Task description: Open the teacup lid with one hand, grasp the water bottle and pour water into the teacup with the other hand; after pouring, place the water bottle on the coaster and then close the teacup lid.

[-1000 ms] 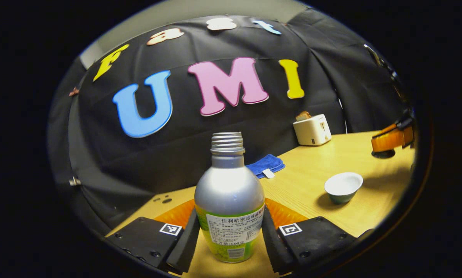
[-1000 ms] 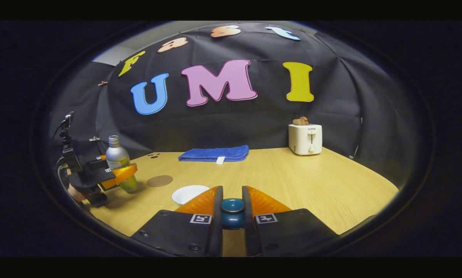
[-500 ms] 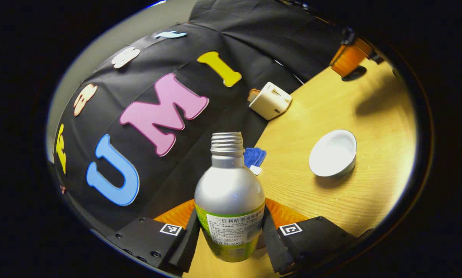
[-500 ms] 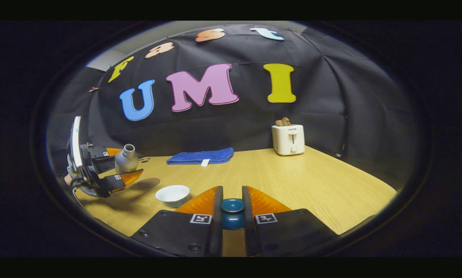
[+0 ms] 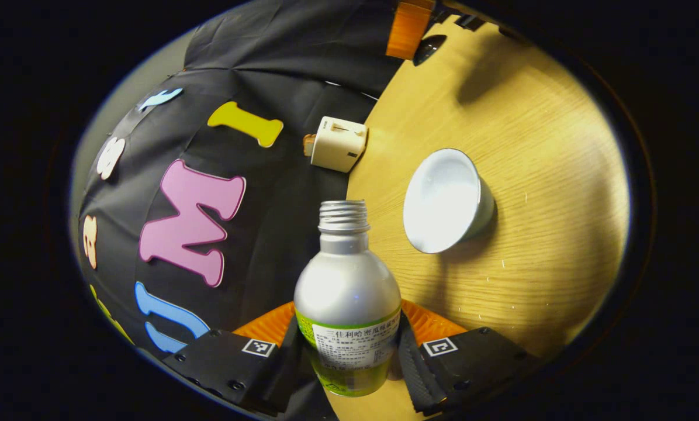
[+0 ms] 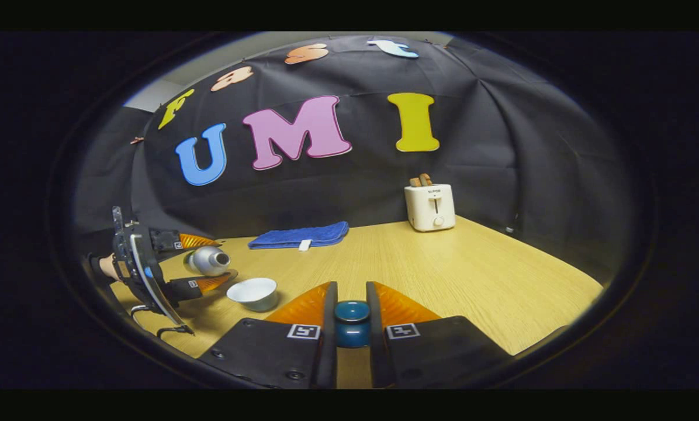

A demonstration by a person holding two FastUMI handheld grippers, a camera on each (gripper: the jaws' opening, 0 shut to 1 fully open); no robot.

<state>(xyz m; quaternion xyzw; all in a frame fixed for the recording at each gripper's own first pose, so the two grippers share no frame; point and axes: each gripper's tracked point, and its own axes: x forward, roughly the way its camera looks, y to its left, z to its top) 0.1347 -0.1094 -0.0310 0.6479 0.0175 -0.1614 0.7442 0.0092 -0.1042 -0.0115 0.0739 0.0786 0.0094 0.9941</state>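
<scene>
Left gripper (image 5: 347, 356) has tipped one bottle (image 5: 347, 304) sideways over one teacup (image 5: 446, 199); right gripper (image 6: 352, 327) pinches one lid (image 6: 352, 321).

— How many bottles? 
— One water bottle (image 5: 348, 298), silver with an open threaded neck.

— Cups? 
— One teacup (image 5: 446, 200), white inside.

— Lids? 
— One teacup lid (image 6: 352, 323), of which a dark blue knob shows.

— Grippers? 
— Two: the left gripper (image 5: 348, 365) and the right gripper (image 6: 351, 327), each with two fingers and two square markers.

— Toasters? 
— One white toaster (image 6: 429, 206); two slices in its slots, as far as can be told.

— Cloths? 
— One blue towel (image 6: 300, 235), folded, with one white tag.

— Tables? 
— One wooden table (image 6: 472, 275).

— Hands? 
— One hand (image 6: 108, 266), partly seen behind the far gripper.
</scene>
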